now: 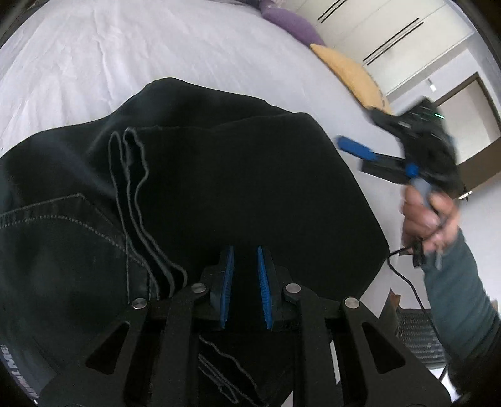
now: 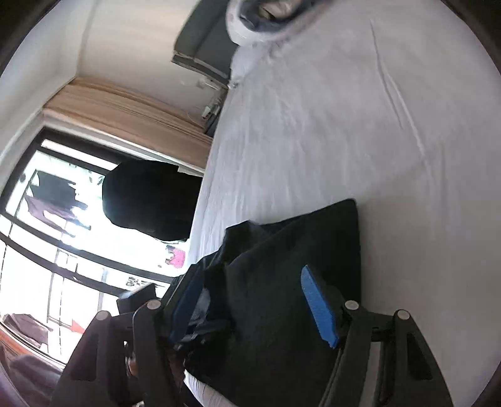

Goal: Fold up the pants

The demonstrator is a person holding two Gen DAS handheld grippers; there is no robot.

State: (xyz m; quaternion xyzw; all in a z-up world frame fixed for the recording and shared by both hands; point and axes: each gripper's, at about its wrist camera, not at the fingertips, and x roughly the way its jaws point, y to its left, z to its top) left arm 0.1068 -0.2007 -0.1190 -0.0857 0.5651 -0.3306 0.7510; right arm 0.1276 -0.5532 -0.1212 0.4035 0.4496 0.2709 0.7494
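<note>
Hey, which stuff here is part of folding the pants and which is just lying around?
Part of the job:
black pants
left tongs
right tongs
white bed sheet

Lying about:
purple pillow
yellow pillow

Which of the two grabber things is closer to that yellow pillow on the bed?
The right. In the left wrist view, the right gripper hangs open in the air just below the yellow pillow. The left gripper sits over the black pants, farther away.
</note>
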